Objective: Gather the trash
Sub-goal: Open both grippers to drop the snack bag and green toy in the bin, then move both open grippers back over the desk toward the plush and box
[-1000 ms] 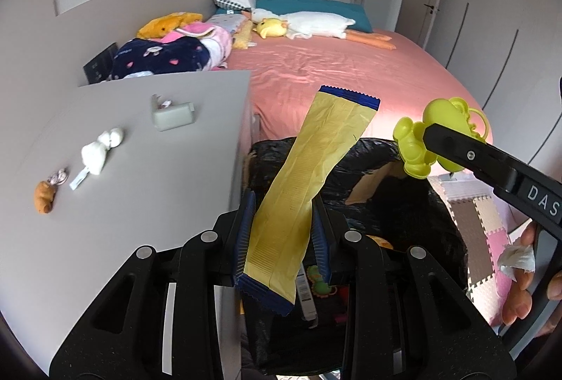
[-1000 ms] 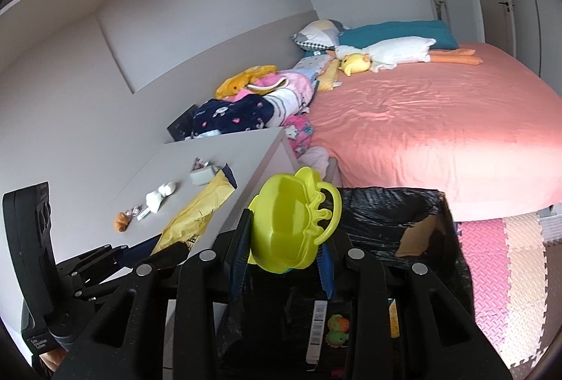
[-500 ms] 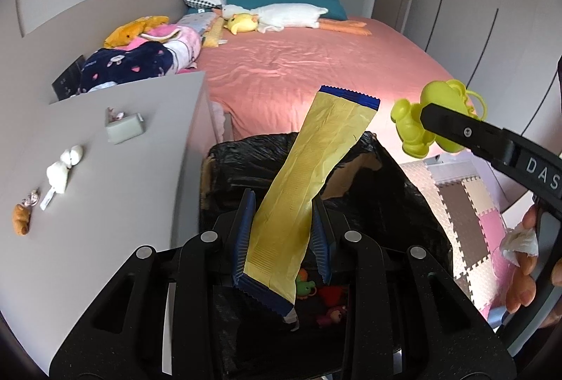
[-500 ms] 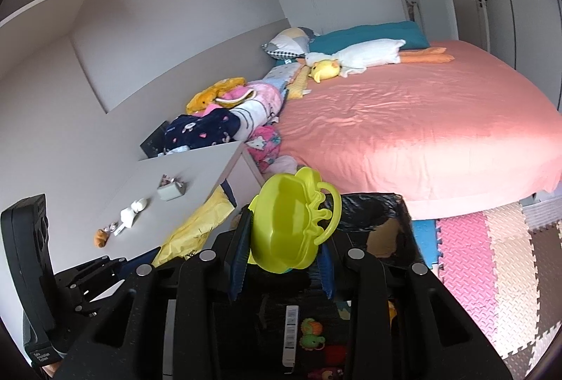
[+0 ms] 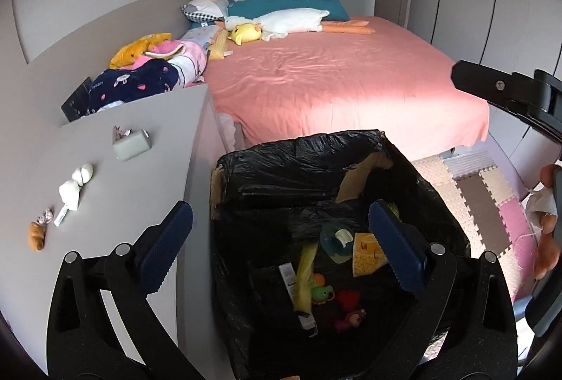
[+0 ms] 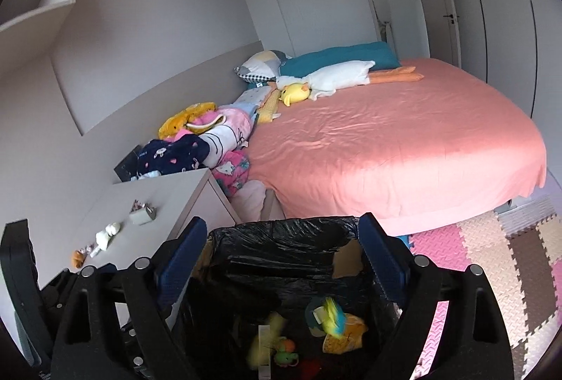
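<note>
A trash bin lined with a black bag (image 5: 302,162) (image 6: 281,232) stands below both grippers. My left gripper (image 5: 281,239) is open and empty above it. The long yellow wrapper (image 5: 304,274) lies inside the bin among toys and scraps. My right gripper (image 6: 281,250) is open and empty over the bin too. The yellow-green plastic toy (image 6: 332,320) shows blurred inside the bin, and the yellow wrapper (image 6: 267,338) is blurred beside it. Small scraps (image 5: 72,190) lie on the grey desk (image 5: 105,204) to the left.
A bed with a pink sheet (image 5: 333,81) (image 6: 386,141) lies behind the bin, with plush toys and clothes along its left side. A grey box (image 5: 131,146) sits on the desk. Foam floor mats (image 6: 509,257) lie to the right.
Both grippers opened. The yellow wrapper left the left gripper and the yellow-green toy left the right gripper; both are now down in the bin.
</note>
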`<state>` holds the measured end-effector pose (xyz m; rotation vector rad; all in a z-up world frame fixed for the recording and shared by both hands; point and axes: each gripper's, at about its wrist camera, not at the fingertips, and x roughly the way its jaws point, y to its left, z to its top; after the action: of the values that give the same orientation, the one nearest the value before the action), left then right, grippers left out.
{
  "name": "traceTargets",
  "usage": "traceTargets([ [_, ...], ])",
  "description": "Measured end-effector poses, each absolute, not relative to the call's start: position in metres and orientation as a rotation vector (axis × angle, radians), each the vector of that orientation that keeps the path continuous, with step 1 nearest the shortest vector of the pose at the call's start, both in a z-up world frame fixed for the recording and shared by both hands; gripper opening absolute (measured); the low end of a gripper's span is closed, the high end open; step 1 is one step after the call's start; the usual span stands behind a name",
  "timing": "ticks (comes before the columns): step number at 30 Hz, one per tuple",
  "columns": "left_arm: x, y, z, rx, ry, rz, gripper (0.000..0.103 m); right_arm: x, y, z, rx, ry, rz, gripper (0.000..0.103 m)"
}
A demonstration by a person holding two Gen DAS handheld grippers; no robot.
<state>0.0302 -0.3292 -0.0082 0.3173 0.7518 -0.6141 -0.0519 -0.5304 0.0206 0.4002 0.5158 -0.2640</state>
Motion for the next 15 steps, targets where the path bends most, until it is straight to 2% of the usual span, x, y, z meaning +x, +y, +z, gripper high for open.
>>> traceTargets([
  [15, 0.037, -0.315, -0.009, 0.298, 0.76, -0.583, 0.097, -0.038, -0.524, 0.009, 0.415, 0.559, -0.233, 0.088],
])
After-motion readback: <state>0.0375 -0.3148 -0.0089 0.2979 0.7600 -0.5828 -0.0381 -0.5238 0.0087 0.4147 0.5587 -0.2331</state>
